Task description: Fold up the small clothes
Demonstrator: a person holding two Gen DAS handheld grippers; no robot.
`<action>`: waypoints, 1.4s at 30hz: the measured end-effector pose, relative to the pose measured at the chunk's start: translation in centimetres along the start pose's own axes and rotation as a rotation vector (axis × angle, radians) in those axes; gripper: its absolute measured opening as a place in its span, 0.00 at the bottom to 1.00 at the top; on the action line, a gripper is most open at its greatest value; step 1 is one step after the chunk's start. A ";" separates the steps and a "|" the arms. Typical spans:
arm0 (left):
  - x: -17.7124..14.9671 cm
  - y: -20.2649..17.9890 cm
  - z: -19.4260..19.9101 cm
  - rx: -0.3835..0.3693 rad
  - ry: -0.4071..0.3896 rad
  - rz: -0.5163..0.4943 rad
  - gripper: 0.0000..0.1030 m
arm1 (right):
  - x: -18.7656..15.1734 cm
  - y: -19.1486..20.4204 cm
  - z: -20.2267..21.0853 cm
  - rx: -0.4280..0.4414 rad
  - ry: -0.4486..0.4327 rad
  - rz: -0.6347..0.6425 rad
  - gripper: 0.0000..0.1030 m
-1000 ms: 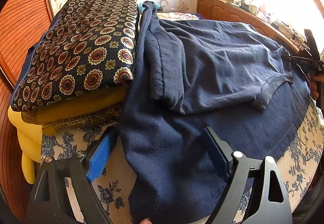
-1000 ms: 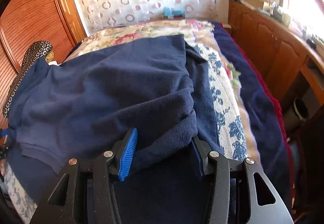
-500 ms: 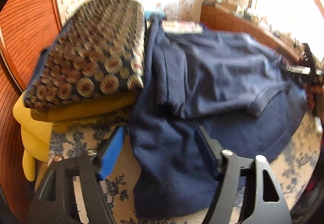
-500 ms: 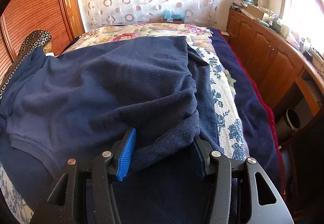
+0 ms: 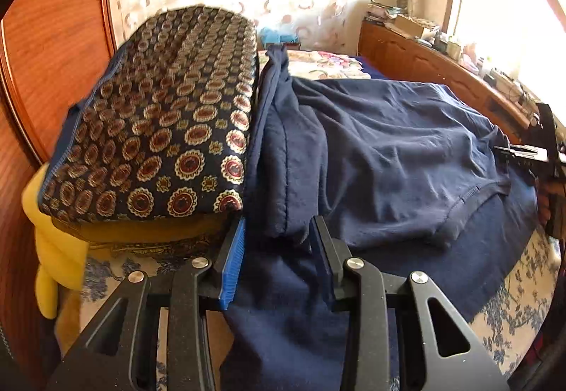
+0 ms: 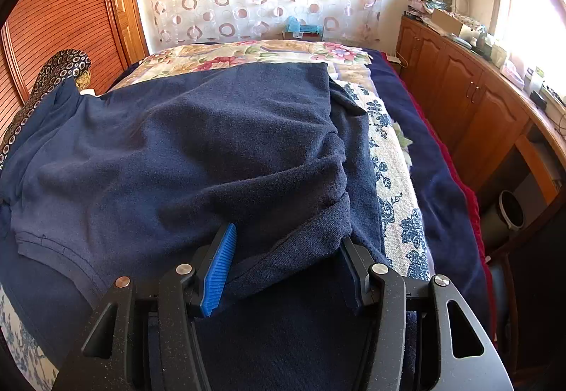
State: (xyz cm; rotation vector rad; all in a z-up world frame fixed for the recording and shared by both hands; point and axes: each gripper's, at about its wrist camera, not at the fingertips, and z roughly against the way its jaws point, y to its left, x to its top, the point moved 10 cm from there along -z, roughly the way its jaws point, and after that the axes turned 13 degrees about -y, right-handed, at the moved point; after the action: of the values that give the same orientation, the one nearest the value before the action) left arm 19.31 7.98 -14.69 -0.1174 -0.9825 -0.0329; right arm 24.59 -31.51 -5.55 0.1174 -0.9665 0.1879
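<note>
A navy T-shirt [image 5: 389, 161] lies spread on a darker navy fleece cloth [image 5: 424, 270] on the bed. My left gripper [image 5: 279, 263] hovers at the shirt's folded left edge. Its jaws are closing, with the fleece and the shirt's sleeve fold [image 5: 283, 228] between them, and the pads stand apart from the cloth. My right gripper [image 6: 286, 267] is shut on a thick bunched fold of the navy fleece [image 6: 290, 214], which fills the gap between its pads. The shirt [image 6: 70, 200] lies to that gripper's left. In the left wrist view the right gripper [image 5: 523, 154] shows at the far right edge.
A stack of patterned cushions [image 5: 159, 129] over yellow ones [image 5: 53, 242] presses against the shirt's left side, with a wooden wardrobe behind. The floral bedspread [image 6: 396, 207] shows on the right. Wooden cabinets [image 6: 477, 101] and a bin [image 6: 509, 210] line the right wall.
My left gripper's jaws have narrowed a lot and it has risen, coming nearer the shirt's folded sleeve. The right gripper keeps the same fleece fold between its pads.
</note>
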 end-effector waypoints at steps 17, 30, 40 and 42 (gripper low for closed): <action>0.1 -1.5 -1.1 0.012 -0.009 -0.122 0.17 | 0.0 0.0 0.0 -0.002 -0.004 0.002 0.54; 3.9 -2.5 2.2 -0.026 -0.141 -0.098 0.06 | 0.7 -0.4 0.7 0.018 -0.052 -0.036 0.04; 6.6 -2.3 6.6 -0.086 -0.239 -0.017 0.06 | 3.4 0.6 8.9 0.095 -0.225 0.011 0.03; 6.9 -2.0 7.7 -0.097 -0.257 0.003 0.06 | 3.5 0.8 10.7 0.102 -0.248 0.034 0.03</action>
State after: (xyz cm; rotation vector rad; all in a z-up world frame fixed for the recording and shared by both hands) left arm 16.59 7.04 -4.57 -0.2162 -1.2377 -0.0636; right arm 17.72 -32.33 3.39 0.2218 -1.2069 0.2576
